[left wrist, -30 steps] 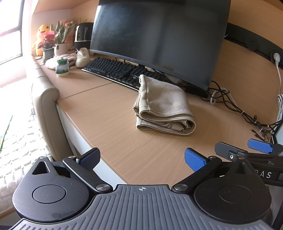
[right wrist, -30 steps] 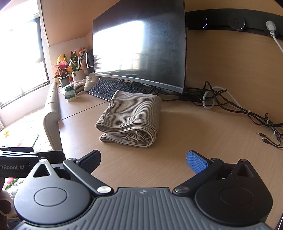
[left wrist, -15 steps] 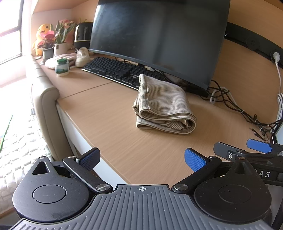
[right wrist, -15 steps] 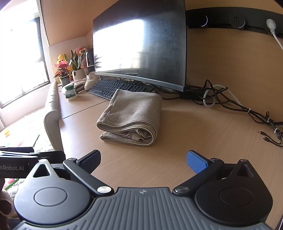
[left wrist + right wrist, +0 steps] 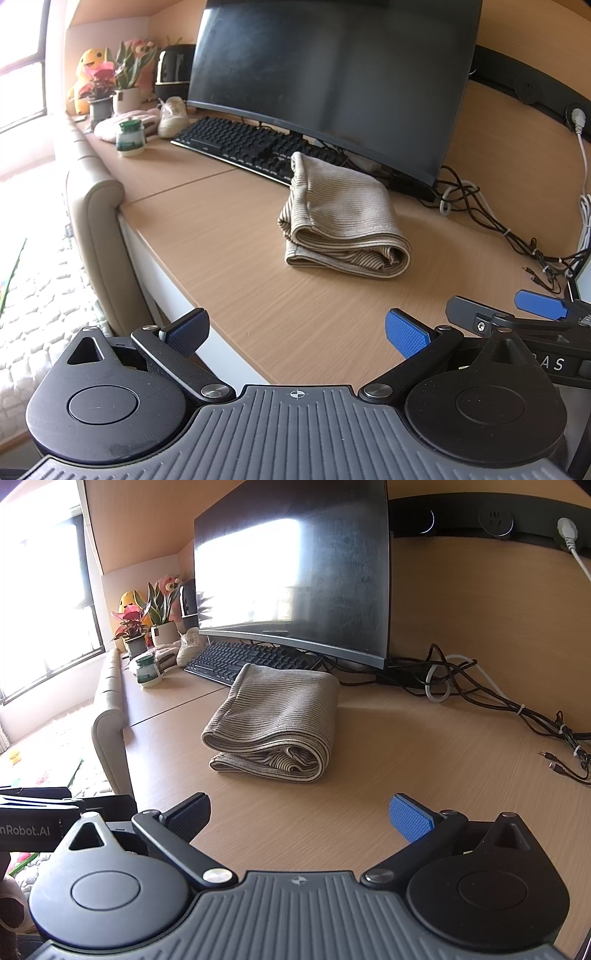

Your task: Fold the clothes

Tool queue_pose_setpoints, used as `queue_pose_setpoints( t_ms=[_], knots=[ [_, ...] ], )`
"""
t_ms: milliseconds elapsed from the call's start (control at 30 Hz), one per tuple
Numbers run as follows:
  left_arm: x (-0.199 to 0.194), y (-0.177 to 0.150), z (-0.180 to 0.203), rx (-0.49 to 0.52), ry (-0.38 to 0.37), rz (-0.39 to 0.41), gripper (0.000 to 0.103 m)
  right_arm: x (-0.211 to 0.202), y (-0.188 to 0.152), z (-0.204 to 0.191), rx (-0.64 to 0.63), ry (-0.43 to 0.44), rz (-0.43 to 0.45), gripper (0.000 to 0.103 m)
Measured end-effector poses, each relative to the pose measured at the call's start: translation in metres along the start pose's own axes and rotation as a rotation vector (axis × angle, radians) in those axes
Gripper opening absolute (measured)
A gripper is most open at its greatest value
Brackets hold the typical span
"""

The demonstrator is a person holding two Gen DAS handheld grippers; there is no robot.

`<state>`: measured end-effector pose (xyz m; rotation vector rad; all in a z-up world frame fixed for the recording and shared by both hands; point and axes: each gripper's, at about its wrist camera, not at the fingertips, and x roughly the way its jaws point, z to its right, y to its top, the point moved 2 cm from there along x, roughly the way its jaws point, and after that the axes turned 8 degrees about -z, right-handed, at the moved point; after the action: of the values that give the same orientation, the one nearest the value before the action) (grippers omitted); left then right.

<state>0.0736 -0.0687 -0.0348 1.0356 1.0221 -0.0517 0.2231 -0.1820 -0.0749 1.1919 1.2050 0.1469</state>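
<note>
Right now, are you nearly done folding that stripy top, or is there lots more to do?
Nearly done, it looks like. The stripy top already lies folded in a neat bundle on the desk, by the keyboard. Nothing is in hand: the left tool and the right tool are both open and empty, back from the bundle. I see no other clothes waiting.

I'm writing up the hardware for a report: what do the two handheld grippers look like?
Both look alike. The left gripper has black linkage arms with silver pivot screws, round black housings, a grey ribbed body bearing a small crosshair mark, and blue textured pads. The right gripper matches it. White lettering ending "nRobot.AI" shows on the left gripper's side in the right wrist view.
</note>
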Motion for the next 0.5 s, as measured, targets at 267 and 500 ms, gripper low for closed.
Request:
queue_pose_setpoints(
  t_ms=[267,500],
  knots=[
    [0.0005,-0.0004,-0.0016,-0.003,-0.003,-0.002,0.103,0.0008,-0.0002,-0.0004,-0.001,0.003,-0.002,0.103],
    [0.0007,-0.0009,-0.0024,-0.011,-0.012,-0.005,0.103,0.0006,-0.0009,-0.0014,-0.003,0.005,-0.003,0.103]
  ],
)
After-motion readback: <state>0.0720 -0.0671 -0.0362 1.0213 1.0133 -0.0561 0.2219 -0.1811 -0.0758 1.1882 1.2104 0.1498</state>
